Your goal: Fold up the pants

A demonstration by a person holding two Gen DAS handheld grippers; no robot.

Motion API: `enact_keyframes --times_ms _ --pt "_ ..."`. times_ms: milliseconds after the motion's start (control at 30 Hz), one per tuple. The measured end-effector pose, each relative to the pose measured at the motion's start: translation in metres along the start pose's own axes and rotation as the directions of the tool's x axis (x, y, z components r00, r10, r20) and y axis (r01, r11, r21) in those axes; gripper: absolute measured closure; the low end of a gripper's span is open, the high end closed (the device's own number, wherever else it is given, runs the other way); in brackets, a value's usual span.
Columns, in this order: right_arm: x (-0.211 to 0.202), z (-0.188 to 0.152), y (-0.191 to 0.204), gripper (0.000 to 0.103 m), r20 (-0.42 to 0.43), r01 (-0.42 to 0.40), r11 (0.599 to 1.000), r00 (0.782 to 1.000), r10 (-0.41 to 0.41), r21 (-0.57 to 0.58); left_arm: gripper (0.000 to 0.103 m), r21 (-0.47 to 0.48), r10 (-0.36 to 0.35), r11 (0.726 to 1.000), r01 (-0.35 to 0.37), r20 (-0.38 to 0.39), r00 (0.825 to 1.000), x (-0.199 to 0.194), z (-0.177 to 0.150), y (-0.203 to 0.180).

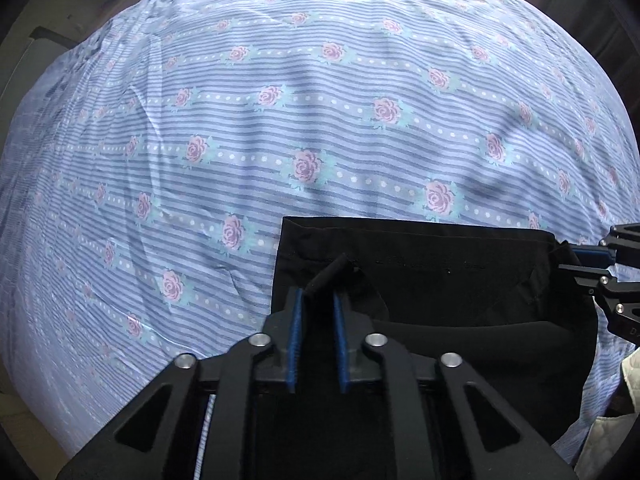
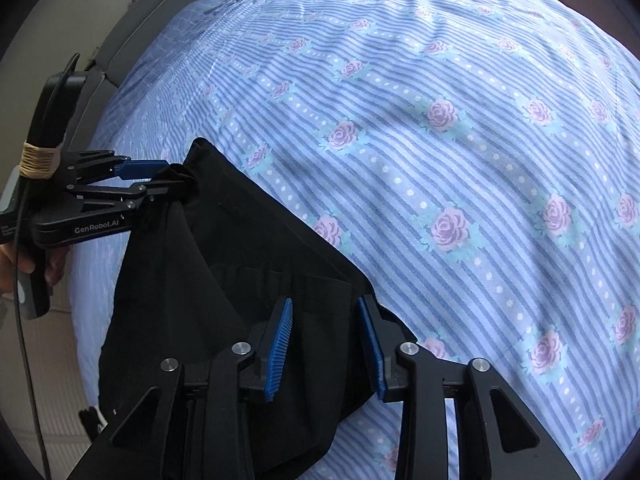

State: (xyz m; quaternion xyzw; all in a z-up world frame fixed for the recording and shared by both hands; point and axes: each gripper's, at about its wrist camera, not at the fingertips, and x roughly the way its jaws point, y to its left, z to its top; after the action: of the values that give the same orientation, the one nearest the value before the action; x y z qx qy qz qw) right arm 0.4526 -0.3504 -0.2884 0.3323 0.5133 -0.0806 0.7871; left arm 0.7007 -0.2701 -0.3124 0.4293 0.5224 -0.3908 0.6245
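Black pants [image 1: 432,280] lie at the near edge of a bed, also shown in the right wrist view [image 2: 224,264]. My left gripper [image 1: 318,300] has its jaws narrowly apart around a raised fold of the waistband corner; in the right wrist view it [image 2: 176,180] pinches that black cloth. My right gripper [image 2: 324,312] is open, its blue pads on either side of the waistband's other end, which lies flat between them. It shows at the right edge of the left wrist view [image 1: 576,260].
A blue striped bedsheet with pink roses [image 1: 320,120] covers the bed [image 2: 460,140]. The bed's left edge and a grey floor [image 2: 48,340] are beside the pants. A white quilted cloth [image 1: 628,392] lies at the right.
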Motion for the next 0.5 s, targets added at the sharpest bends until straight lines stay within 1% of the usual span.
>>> enact_keyframes --times_ms 33,67,133,200,267,333,433,500 --pt "0.002 0.001 0.002 0.091 -0.004 0.009 1.000 1.000 -0.009 -0.014 0.097 -0.005 0.007 1.000 -0.007 0.013 1.000 -0.004 -0.001 0.000" --pt "0.002 0.003 0.004 0.094 -0.005 0.017 0.999 1.000 -0.017 -0.027 0.098 -0.010 0.005 1.000 -0.005 0.032 0.999 -0.009 -0.001 0.001" --pt "-0.010 0.002 0.003 0.096 0.023 0.011 1.000 1.000 -0.011 -0.026 0.098 -0.033 -0.003 0.999 0.006 0.076 0.997 -0.022 -0.002 0.005" --pt "-0.033 0.002 0.001 0.097 0.076 0.018 1.000 0.997 -0.018 0.008 0.098 -0.090 0.005 0.996 0.006 0.118 0.993 -0.031 -0.002 0.018" --pt "-0.056 0.002 -0.002 0.097 0.125 0.037 0.998 0.991 -0.043 0.053 0.098 -0.149 0.003 0.989 0.019 0.149 0.989 -0.036 -0.001 0.030" --pt "-0.073 0.002 -0.005 0.097 0.165 0.059 0.994 0.984 -0.073 0.089 0.098 -0.173 0.013 0.985 0.011 0.136 0.991 -0.031 0.000 0.036" --pt "-0.064 0.007 -0.005 0.098 0.134 0.065 0.994 0.988 -0.076 0.087 0.098 -0.180 0.050 0.983 -0.033 0.090 0.995 -0.013 0.005 0.034" --pt "-0.052 0.009 -0.007 0.098 0.116 0.099 0.992 0.987 -0.108 0.081 0.098 -0.191 0.051 0.981 -0.035 0.081 0.995 -0.003 0.009 0.034"
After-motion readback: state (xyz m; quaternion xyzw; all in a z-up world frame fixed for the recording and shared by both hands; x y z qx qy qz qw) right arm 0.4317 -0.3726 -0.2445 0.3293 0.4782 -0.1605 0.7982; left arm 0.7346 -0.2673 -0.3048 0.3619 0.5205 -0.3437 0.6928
